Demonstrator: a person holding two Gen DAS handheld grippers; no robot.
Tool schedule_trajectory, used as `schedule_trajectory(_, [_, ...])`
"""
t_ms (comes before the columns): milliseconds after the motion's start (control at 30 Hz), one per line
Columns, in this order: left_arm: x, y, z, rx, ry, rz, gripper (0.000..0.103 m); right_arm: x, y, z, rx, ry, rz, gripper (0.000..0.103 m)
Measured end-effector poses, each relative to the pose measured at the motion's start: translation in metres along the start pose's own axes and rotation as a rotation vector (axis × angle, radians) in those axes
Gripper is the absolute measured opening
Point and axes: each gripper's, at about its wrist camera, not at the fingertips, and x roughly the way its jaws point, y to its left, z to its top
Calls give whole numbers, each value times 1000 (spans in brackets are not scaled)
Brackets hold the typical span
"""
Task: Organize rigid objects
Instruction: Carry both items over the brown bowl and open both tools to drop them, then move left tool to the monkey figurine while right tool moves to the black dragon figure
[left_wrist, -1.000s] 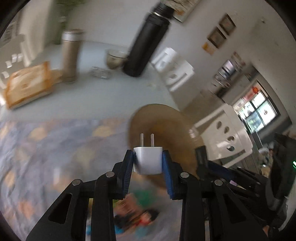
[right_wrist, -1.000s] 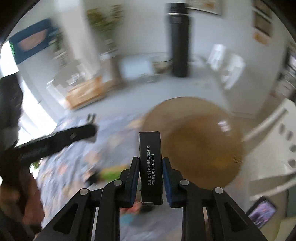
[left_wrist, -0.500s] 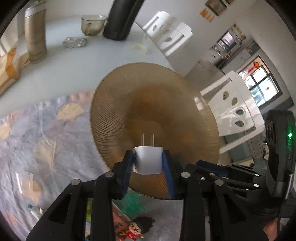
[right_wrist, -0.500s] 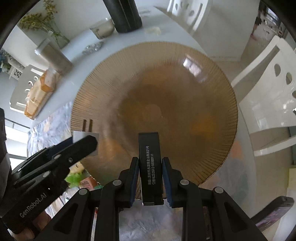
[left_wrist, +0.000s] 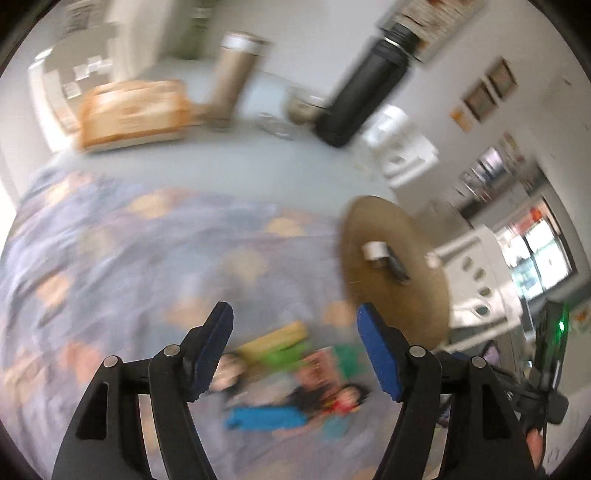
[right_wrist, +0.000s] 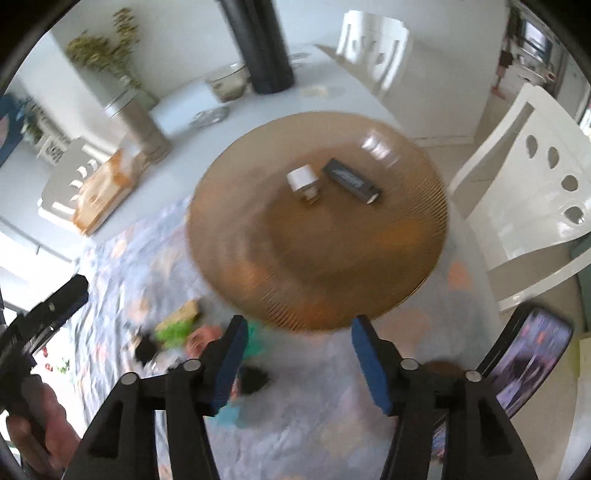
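A white plug adapter (right_wrist: 303, 180) and a black rectangular block (right_wrist: 351, 181) lie side by side on the ribbed brown plate (right_wrist: 317, 273). In the left wrist view the same plug adapter (left_wrist: 375, 250) and black block (left_wrist: 398, 266) rest on the plate (left_wrist: 406, 295) at the right. My left gripper (left_wrist: 294, 350) hovers over the patterned cloth, its jaws opening with nothing between them. My right gripper (right_wrist: 296, 363) sits at the plate's near rim, its jaws opening and empty. The left gripper's arm (right_wrist: 40, 321) shows at the left of the right wrist view.
Colourful toy figures (left_wrist: 295, 384) lie on the cloth (left_wrist: 110, 258) under the left gripper. A black flask (left_wrist: 365, 88), a metal tumbler (left_wrist: 232, 77), a glass bowl (right_wrist: 227, 83) and a wooden box (left_wrist: 129, 110) stand at the table's far side. A phone (right_wrist: 528, 369) lies right. White chairs (right_wrist: 535, 192) flank the table.
Both grippers let go: the plug adapter and the black block now lie on the plate. The left gripper drew back left over the cloth; the right pulled back to the plate's near rim.
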Motion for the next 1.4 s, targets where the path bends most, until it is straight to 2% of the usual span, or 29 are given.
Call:
schedule_trajectory(100, [-18, 40, -18, -86, -5, 48, 68, 11, 22, -25, -38, 42, 49, 63])
schedule_trajectory(200, [-28, 68, -38, -140, 4, 66, 68, 24, 42, -49, -85, 100, 75, 63])
schedule_trajectory(400, [-19, 67, -65, -132, 78, 57, 68, 39, 68, -75, -155, 160, 98, 63])
schedule_trajectory(567, [2, 45, -74, -62, 146, 38, 68, 41, 72, -76, -167, 154, 89, 63])
schedule_trajectory(767, [22, 31, -72, -20, 187, 32, 68, 44, 64, -67, -151, 150, 89, 63])
schedule_trajectory(1033, [38, 38, -62, -37, 216, 40, 68, 58, 77, -56, -183, 183, 134, 63])
schedule_trajectory(1267, [62, 41, -53, -9, 246, 72, 68, 70, 103, -48, -288, 142, 61, 63])
schedule_trajectory(1400, [75, 40, -51, -8, 261, 85, 68, 80, 107, -47, -308, 160, 61, 63])
